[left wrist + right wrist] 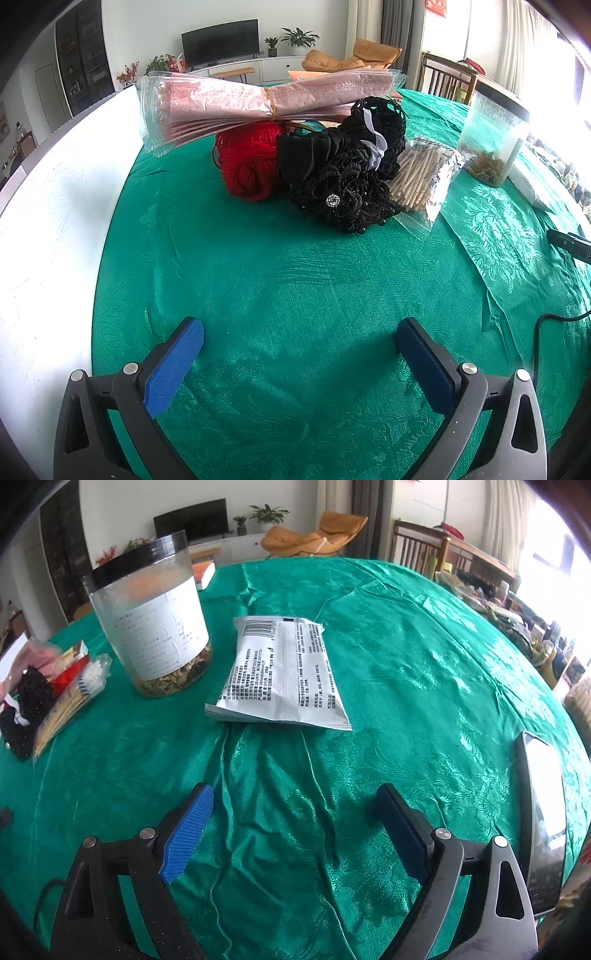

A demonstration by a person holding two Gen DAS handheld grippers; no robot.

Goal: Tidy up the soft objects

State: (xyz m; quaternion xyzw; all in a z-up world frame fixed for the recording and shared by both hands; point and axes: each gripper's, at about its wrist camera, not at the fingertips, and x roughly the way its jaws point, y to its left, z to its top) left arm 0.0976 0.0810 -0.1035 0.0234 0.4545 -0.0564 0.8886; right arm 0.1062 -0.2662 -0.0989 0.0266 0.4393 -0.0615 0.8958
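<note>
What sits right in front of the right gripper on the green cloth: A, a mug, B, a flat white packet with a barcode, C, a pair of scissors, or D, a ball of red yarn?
B: the white packet lies flat on the green cloth straight ahead of the open right gripper, beside the clear jar.

one red yarn ball, one clear jar, one white packet

Green floral-damask tablecloth; red yarn ball; black lace fabric; pink sheets in clear plastic; white packet with black print; blue ribbed gripper pads.
</note>
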